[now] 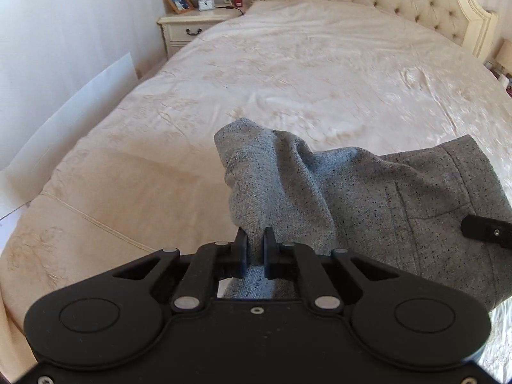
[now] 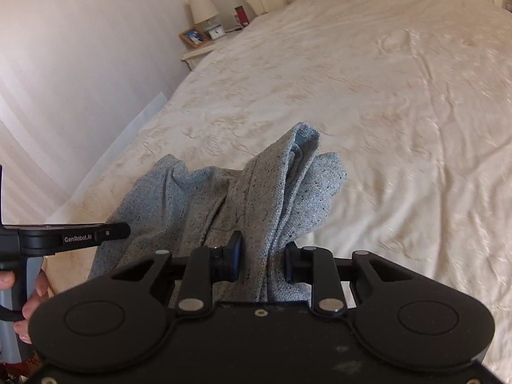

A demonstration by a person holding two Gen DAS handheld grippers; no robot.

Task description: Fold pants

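Observation:
The grey speckled pants (image 1: 368, 192) hang bunched between both grippers above the foot of a cream bed (image 1: 288, 70). My left gripper (image 1: 256, 249) is shut on a fold of the pants. My right gripper (image 2: 262, 259) is shut on a thicker bunch of the pants (image 2: 275, 192), with the fabric sticking up past the fingers. The right gripper's tip also shows at the right edge of the left wrist view (image 1: 486, 230). The left gripper's body shows at the left of the right wrist view (image 2: 64, 238), with a hand on its handle.
The cream bedspread (image 2: 384, 96) stretches ahead to a tufted headboard (image 1: 400, 0). A nightstand (image 1: 188, 28) with a lamp, photo frame and clock stands at the far left. A white wall (image 1: 64, 32) runs along the bed's left side.

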